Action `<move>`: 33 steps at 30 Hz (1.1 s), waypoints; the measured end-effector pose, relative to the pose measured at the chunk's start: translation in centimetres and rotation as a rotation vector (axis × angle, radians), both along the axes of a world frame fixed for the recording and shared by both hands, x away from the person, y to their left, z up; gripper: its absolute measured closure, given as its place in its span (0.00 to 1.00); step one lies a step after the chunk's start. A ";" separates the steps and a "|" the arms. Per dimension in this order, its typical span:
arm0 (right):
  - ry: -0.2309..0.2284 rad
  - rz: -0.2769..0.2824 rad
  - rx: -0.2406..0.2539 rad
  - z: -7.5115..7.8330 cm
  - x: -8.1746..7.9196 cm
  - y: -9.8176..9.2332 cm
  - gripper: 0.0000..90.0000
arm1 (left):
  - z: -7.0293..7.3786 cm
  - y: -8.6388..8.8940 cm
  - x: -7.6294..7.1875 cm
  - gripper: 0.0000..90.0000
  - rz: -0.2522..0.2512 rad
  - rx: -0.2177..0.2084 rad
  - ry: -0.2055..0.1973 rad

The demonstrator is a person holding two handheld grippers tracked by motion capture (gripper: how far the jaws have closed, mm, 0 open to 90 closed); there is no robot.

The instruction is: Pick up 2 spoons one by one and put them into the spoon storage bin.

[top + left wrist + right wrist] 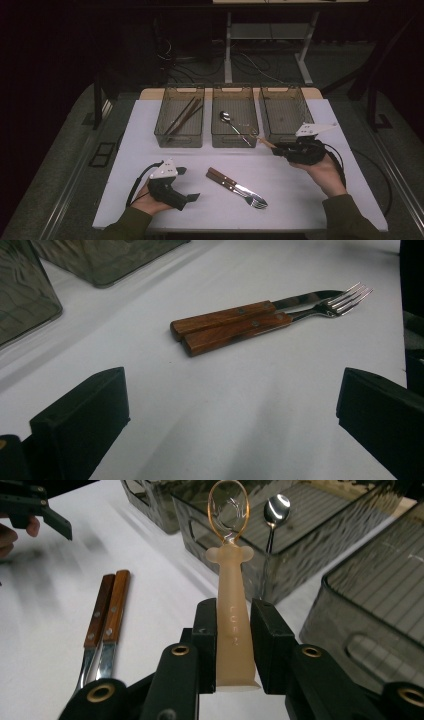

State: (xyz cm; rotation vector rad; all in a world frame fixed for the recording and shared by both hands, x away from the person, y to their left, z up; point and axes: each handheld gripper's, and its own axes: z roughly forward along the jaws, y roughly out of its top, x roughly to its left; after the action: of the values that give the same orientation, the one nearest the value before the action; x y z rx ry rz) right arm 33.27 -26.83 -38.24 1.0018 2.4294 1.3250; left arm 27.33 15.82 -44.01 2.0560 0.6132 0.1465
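My right gripper (277, 148) hovers in front of the middle and right bins, shut on the flat handle of a peach plastic spoon (232, 610). The spoon's clear bowl points toward the middle bin (234, 141), where a metal spoon (226, 117) lies. A wooden-handled knife (225, 317) and fork (240, 332) lie side by side at the table's centre. My left gripper (187, 184) rests at the front left, open, its jaws wide apart and aimed at the knife and fork with nothing between them.
Three smoky plastic bins stand in a row at the back of the white table (300, 200). The left bin (180, 141) holds brown chopsticks (185, 115). The right bin (285, 112) has a bare floor. Cables and table legs lie on the floor beyond.
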 end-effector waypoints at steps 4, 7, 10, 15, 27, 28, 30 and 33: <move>-0.007 -0.003 0.012 0.5 0.5 0.5 0.81 | 0.0 0.0 0.0 0.00 -0.002 -0.002 0.002; -0.012 -0.010 0.012 0.7 1.0 1.0 0.81 | 0.0 -0.1 0.0 0.00 -0.004 0.002 0.000; -0.014 -0.011 0.018 0.7 1.4 1.6 0.81 | 0.0 0.0 0.0 0.00 -0.001 0.003 -0.001; -0.002 -0.021 0.004 0.7 2.5 2.5 0.81 | 0.0 0.0 0.0 0.00 0.001 -0.001 -0.002; 0.008 -0.056 -0.027 1.2 5.5 4.4 0.81 | 0.1 0.1 0.0 0.00 -0.001 -0.002 -0.003; 0.009 -0.056 -0.029 1.2 5.8 4.6 0.81 | 0.1 0.0 -0.1 0.00 0.000 -0.003 -0.003; 0.015 -0.060 -0.035 1.1 6.3 5.0 0.81 | 0.1 0.1 -0.1 0.00 0.000 -0.004 -0.007; 0.019 -0.066 -0.035 0.8 7.0 5.4 0.81 | 0.1 0.1 -0.1 0.00 -0.002 -0.005 -0.007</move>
State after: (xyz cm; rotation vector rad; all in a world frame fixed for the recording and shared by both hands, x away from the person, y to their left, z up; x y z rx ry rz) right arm 40.24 -21.39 -37.41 1.0804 2.4025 1.2526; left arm 27.27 15.88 -43.89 2.0505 0.6074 0.1507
